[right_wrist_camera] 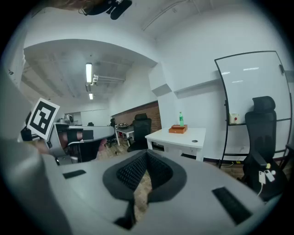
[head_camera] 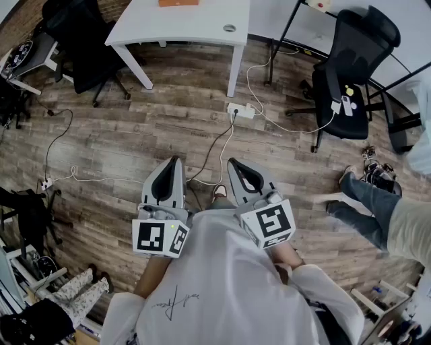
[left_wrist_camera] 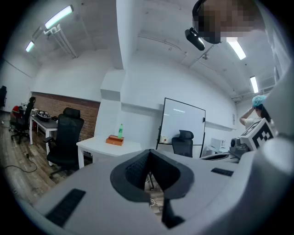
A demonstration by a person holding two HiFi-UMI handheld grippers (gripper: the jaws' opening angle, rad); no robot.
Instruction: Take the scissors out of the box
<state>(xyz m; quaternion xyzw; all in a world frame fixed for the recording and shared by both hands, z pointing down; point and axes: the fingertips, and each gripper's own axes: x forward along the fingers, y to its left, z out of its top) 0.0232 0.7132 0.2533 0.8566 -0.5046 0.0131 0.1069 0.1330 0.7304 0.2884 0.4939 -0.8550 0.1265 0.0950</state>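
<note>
An orange-brown box (head_camera: 178,3) lies on the far edge of a white table (head_camera: 182,27) across the wooden floor. The box (left_wrist_camera: 115,140) shows small in the left gripper view, with a green bottle (left_wrist_camera: 120,131) behind it. It is also in the right gripper view, where the box (right_wrist_camera: 178,129) lies on the table (right_wrist_camera: 183,137). No scissors are visible. My left gripper (head_camera: 176,160) and right gripper (head_camera: 232,162) are held side by side at chest height, pointing toward the table and far from it. Both are shut with nothing between the jaws.
A black office chair (head_camera: 353,74) stands at the right of the table and another chair (head_camera: 84,47) at its left. A power strip (head_camera: 241,110) with trailing cables lies on the floor ahead. Another person's legs (head_camera: 367,202) are at the right. A whiteboard (left_wrist_camera: 183,124) stands beyond the table.
</note>
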